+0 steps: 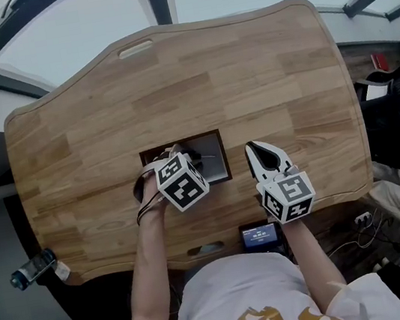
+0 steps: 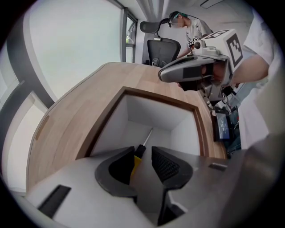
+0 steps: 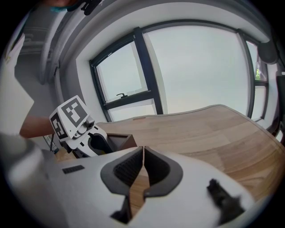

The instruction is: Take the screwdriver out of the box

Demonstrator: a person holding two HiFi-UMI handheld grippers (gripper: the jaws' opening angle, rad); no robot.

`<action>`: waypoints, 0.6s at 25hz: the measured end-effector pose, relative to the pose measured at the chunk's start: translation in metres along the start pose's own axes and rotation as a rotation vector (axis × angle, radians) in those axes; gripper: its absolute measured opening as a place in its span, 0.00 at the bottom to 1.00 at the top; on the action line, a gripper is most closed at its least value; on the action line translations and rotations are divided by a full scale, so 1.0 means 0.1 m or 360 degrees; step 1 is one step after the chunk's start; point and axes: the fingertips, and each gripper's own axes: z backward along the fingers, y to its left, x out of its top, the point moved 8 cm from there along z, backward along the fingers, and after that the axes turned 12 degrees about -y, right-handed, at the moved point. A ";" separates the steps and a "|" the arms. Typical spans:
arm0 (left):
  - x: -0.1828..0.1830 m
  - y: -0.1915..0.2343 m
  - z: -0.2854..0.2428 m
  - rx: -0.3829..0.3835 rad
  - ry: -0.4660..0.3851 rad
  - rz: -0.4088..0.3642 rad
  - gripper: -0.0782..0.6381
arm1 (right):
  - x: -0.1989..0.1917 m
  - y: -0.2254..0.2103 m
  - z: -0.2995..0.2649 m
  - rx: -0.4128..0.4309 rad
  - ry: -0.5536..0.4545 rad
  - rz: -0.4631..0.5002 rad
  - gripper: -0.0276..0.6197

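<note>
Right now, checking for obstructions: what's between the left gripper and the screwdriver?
Nothing: in the left gripper view, the screwdriver handle sits between the open jaws of the left gripper.

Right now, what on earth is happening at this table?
A person holds a two-jaw gripper in each hand over a wooden table. The left gripper reaches down into an open box, its jaws apart on either side of the yellow-and-black handle of a screwdriver that lies on the box floor. It does not look clamped yet. The right gripper hangs over the table beside the box, with its jaws shut on nothing.
</note>
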 end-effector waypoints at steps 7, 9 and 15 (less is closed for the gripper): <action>0.01 -0.01 -0.01 -0.0015 0.0029 -0.0020 0.30 | -0.03 0.03 -0.01 0.0010 0.0009 0.0000 0.09; 0.01 -0.02 -0.01 -0.0020 0.0044 -0.0032 0.32 | -0.04 0.04 -0.01 0.0009 0.0014 -0.0001 0.09; 0.02 -0.05 -0.04 -0.0044 0.0063 -0.0061 0.34 | -0.04 0.05 0.00 0.0021 0.0015 -0.0019 0.09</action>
